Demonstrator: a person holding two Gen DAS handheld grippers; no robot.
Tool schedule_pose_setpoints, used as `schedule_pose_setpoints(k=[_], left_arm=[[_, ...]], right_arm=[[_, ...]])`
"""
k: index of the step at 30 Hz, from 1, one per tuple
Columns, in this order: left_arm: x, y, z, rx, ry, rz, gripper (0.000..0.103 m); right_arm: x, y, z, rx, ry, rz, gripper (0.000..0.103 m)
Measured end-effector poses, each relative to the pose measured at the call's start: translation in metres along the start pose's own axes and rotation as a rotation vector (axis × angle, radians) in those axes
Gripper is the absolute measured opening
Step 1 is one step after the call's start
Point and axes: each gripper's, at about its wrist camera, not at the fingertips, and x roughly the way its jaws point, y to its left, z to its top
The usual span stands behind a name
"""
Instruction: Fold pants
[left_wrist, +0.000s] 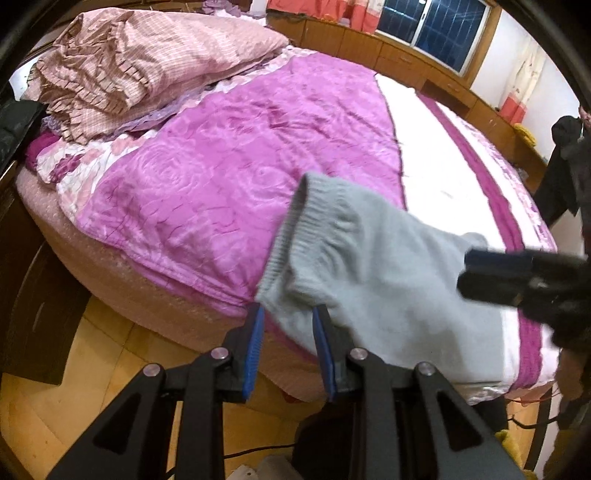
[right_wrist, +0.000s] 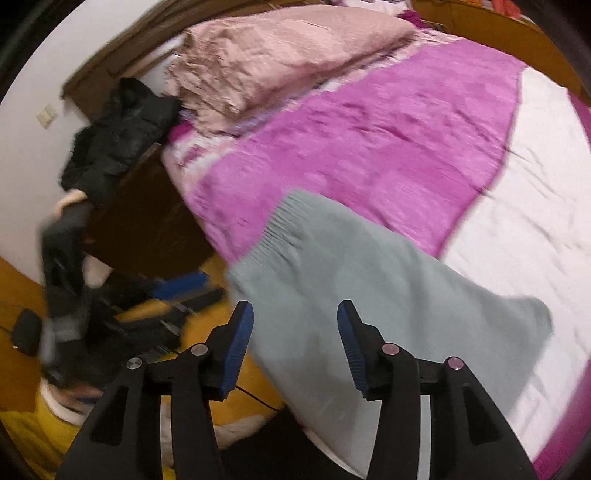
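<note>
- Left wrist view: the grey pants (left_wrist: 373, 273) lie on the bed (left_wrist: 122, 273) at its near edge, over the purple quilt (left_wrist: 229, 177) and the white sheet (left_wrist: 436, 173).
- Their ribbed waistband (left_wrist: 295, 236) points up and to the left, away from the camera; the legs run down and to the right, so the long axis is a diagonal across this view.
- The left hand-held gripper (left_wrist: 289, 317) has its blue pads parted to a middling gap, with the near corner of the waistband end sitting right at the fingertips. I cannot tell whether cloth is between the pads or just beyond them; nothing looks pinched.
- The right hand-held gripper (left_wrist: 480, 273) enters blurred from the right, over the leg part of the pants. Whether it touches the cloth cannot be told in this view.
- Right wrist view: the right hand-held gripper (right_wrist: 295, 314) is spread wide, holding nothing, with grey cloth filling the gap ahead of its tips. The pants (right_wrist: 332, 280) stretch from the waistband (right_wrist: 273, 236) at upper left to a leg end at right.
- Judged from this, the left gripper is nearer the waistband and the right nearer the legs, so each would take its own end.
- The fold probably turns on that diagonal: grips should sit square across it, or the halves will land skewed.
</note>
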Motion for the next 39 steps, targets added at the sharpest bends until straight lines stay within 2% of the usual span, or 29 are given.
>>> schedule_pose_setpoints(k=[8,14,18,25,32,34,35,37,39], left_arm=[[0.012,-0.017,0.006,0.007,0.007,-0.048,0.029],[0.036,-0.016,0.012,-0.022,0.028,-0.018,0.028],[0.033,-0.016,0.009,-0.017,0.018,-0.005,0.023],[0.026,-0.012,0.003,-0.049,0.042,0.034,0.023],[0.044,-0.017,0.005,-0.047,0.054,0.060,0.025],[0.038,-0.015,0.003,-0.061,0.019,0.049,0.010],[0.030,-0.014,0.002,-0.059,-0.008,0.029,0.010],[0.015,-0.011,0.002,-0.045,-0.036,0.036,0.009],[0.009,-0.008,0.000,-0.026,-0.035,0.039,0.010]], right_arm=[[-0.001,-0.052,-0.042,0.121,0.056,-0.120,0.041],[-0.012,-0.077,-0.067,0.212,0.044,-0.125,0.041],[-0.018,-0.082,-0.080,0.226,0.039,-0.127,0.041],[-0.015,-0.075,-0.095,0.197,0.048,-0.120,0.041],[-0.001,-0.078,-0.111,0.211,0.084,-0.111,0.041],[-0.004,-0.079,-0.112,0.215,0.081,-0.107,0.041],[-0.006,-0.079,-0.113,0.217,0.080,-0.106,0.041],[-0.010,-0.080,-0.115,0.225,0.072,-0.104,0.041],[-0.013,-0.081,-0.117,0.228,0.065,-0.099,0.041]])
